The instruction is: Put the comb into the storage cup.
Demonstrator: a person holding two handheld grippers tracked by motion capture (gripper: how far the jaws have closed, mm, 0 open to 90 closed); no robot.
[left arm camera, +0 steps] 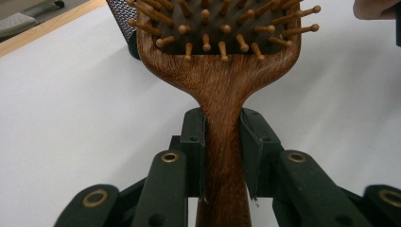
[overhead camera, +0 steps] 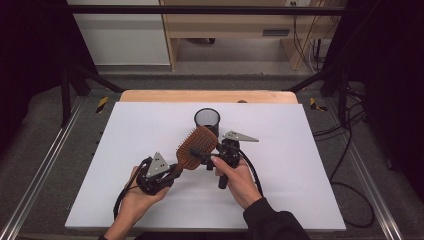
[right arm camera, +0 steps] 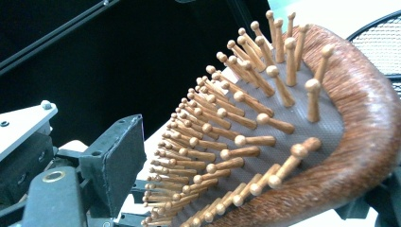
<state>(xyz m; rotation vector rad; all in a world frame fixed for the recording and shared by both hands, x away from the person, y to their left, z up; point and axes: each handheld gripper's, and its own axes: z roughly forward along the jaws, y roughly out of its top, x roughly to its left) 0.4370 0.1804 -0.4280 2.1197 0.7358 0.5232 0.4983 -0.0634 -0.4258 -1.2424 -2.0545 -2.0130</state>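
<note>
A wooden paddle hairbrush [overhead camera: 196, 146] with peg bristles is held above the white board, its head pointing toward the far side. My left gripper [overhead camera: 176, 170] is shut on the brush's handle [left arm camera: 222, 142], and both pads press its sides in the left gripper view. My right gripper [overhead camera: 205, 159] reaches in from the right at the brush head [right arm camera: 302, 142]. Its jaws straddle the head, one black pad [right arm camera: 113, 161] just off the bristle tips and the other behind the wooden back. I see no pad pressing on the head.
A black mesh cup [overhead camera: 207, 120] stands upright on the white board [overhead camera: 280, 175] just beyond the brush head. The board lies on a wooden table [overhead camera: 207, 96]. Black frame rails and cables run along both sides.
</note>
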